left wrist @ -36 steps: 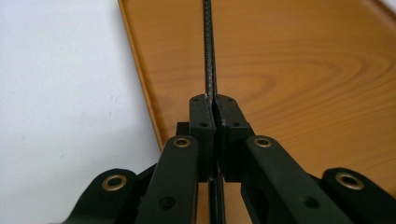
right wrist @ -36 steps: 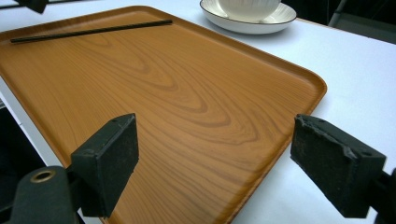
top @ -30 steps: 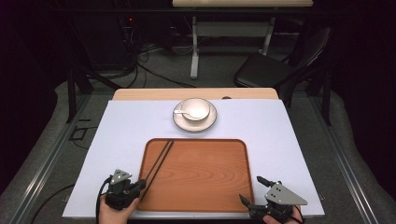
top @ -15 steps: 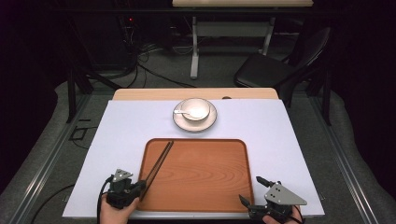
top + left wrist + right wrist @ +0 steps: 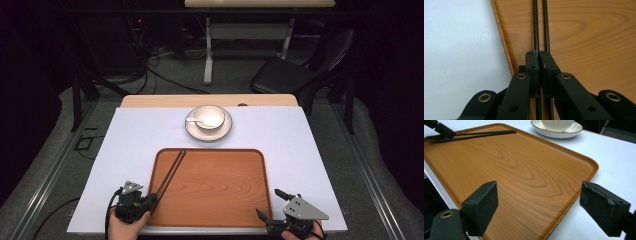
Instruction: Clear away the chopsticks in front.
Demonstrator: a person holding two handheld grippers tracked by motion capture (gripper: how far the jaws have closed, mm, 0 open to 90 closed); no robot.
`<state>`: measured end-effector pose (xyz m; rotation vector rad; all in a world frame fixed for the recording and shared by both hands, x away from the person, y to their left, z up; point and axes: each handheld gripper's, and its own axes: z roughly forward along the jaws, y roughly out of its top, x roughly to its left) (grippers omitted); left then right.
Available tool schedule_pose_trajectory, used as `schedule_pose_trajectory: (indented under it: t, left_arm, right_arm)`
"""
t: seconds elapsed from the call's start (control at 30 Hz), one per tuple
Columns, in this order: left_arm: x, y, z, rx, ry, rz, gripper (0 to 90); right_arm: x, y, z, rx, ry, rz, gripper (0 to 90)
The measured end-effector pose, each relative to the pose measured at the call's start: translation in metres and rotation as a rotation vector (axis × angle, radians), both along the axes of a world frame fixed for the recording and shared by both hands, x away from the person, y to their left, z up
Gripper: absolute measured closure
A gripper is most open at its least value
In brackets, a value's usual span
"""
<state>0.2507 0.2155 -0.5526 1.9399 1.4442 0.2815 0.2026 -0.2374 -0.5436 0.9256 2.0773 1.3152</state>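
Observation:
Two black chopsticks (image 5: 170,172) lie side by side along the left part of the wooden tray (image 5: 220,185). My left gripper (image 5: 152,199) sits over their near ends at the tray's front left corner. In the left gripper view its pads (image 5: 532,62) stand almost together above the chopsticks (image 5: 535,25). Its jaws have just been opening by a hair, and I cannot tell whether a stick is pinched. My right gripper (image 5: 268,202) rests at the tray's front right corner, open wide, with bare tray (image 5: 524,170) between its pads.
A white bowl (image 5: 209,118) with a spoon (image 5: 192,120) in it stands on a saucer (image 5: 209,132) beyond the tray, on the white table cover. A dark chair (image 5: 290,75) and a table leg stand on the floor behind.

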Motion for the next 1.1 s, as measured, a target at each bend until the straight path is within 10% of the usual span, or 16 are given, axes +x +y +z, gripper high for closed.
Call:
schedule_pose_trajectory:
  t: [0.77,1.1]
  left_arm:
    - [0.003,0.012,0.017,-0.076,-0.109,0.031,51.4]
    - [0.023,0.021,0.050,-0.018,-0.230,0.037,46.0]
  right_arm:
    - [0.000,0.001,-0.001,-0.003,0.006,-0.007,14.9]
    - [0.001,-0.001,-0.001,-0.001,0.004,-0.013,14.9]
